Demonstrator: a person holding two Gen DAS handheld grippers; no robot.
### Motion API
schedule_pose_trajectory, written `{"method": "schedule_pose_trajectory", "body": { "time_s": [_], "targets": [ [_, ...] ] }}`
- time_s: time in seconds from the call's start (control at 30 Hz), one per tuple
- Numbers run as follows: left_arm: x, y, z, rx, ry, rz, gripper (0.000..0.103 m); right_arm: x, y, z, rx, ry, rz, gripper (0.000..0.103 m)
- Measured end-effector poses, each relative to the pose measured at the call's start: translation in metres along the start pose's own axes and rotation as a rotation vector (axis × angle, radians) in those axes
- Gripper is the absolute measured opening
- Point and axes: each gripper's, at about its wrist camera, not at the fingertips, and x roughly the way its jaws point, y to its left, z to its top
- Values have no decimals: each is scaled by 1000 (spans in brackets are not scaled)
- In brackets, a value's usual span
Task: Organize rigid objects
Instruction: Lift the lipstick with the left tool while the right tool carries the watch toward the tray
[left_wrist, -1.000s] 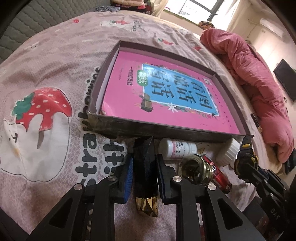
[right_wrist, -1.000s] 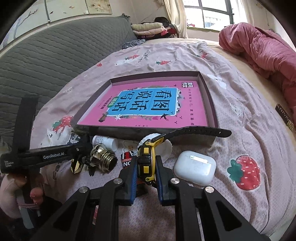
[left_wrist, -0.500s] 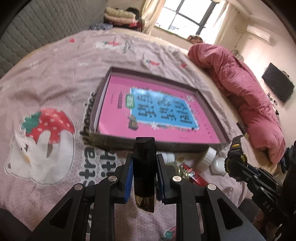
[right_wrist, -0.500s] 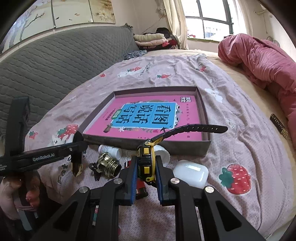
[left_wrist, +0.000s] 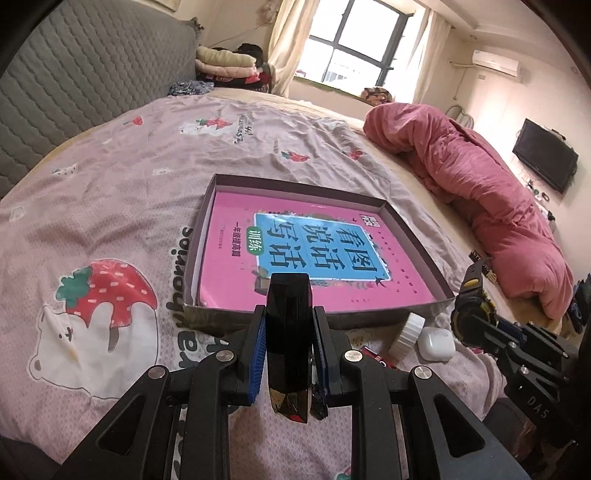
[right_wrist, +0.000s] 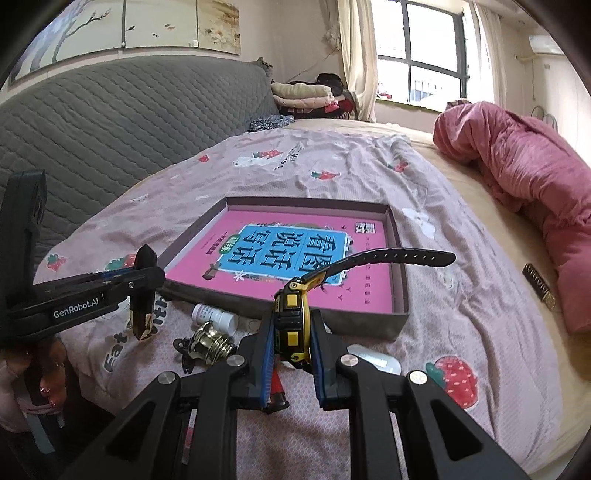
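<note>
My left gripper (left_wrist: 289, 339) is shut on a black faceted bottle (left_wrist: 289, 332) with a gold end, held upright above the bed; both show in the right wrist view (right_wrist: 142, 291). My right gripper (right_wrist: 291, 343) is shut on a black-and-yellow wristwatch (right_wrist: 291, 317) whose strap sticks out to the right; it also shows in the left wrist view (left_wrist: 469, 310). A shallow brown box (left_wrist: 332, 316) (right_wrist: 400, 280) with a pink book (left_wrist: 295, 236) (right_wrist: 295, 258) inside lies on the bed ahead of both grippers.
Loose items lie in front of the box: a white pill bottle (right_wrist: 214, 315), a brass lamp socket (right_wrist: 210, 341), a white earbud case (left_wrist: 436, 343), a white cap (left_wrist: 408, 330) and a red lighter (right_wrist: 277, 387). A pink quilt (left_wrist: 480, 206) lies at the right. A grey headboard (right_wrist: 129, 118) stands left.
Both grippers have lifted with their objects and tilted up, so the box and loose items now sit lower and farther away. The bottle and the watch stay gripped.
</note>
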Motion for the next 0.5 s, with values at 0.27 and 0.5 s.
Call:
{"method": "schedule_pose_trajectory", "body": {
  "time_s": [0.27,0.5],
  "targets": [
    [4,2,8,-13,-9,-13,24,6,-2,16,17,-15,-23,18],
    [11,7,12,-10,-23,-10,24,11,1,24,-1,-23,-39,18]
  ]
}}
